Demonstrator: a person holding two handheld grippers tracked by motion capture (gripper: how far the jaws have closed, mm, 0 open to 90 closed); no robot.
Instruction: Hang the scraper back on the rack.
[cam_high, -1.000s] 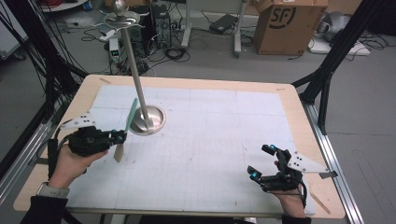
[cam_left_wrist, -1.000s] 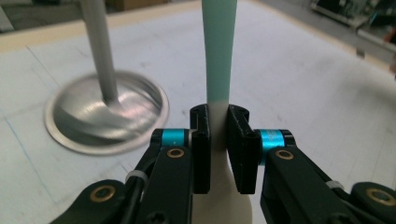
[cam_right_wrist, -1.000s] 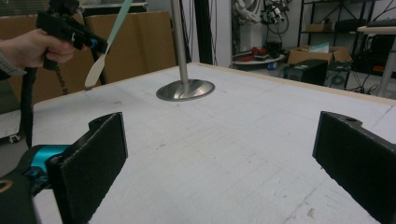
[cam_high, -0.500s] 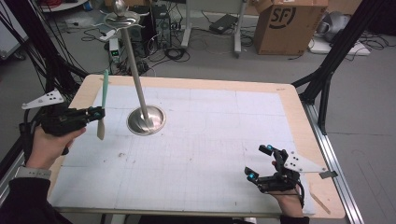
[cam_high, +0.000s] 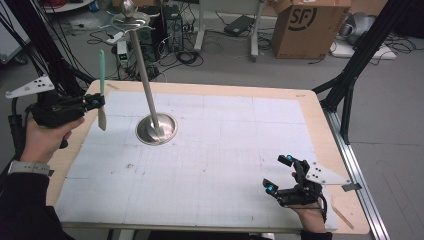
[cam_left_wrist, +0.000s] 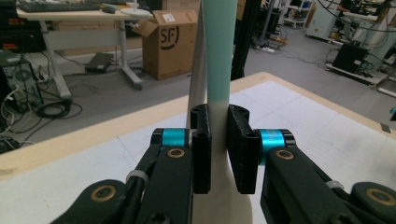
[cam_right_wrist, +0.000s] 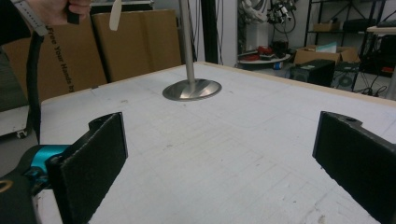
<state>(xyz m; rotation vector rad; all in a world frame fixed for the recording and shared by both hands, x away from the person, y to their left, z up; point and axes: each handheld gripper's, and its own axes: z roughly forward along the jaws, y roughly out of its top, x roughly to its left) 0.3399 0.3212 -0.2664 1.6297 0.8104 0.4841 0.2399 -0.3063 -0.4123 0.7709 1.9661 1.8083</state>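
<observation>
While the left gripper clamps an upright spatula at nine o'clock of the metal stand, the right gripper rests agape.

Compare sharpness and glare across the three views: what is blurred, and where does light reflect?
Left gripper view: the spatula is soft from closeness, the room behind sharper. Right gripper view: its own fingers blur; glare on the stand's base. High view: evenly lit, the base gleams.
</observation>
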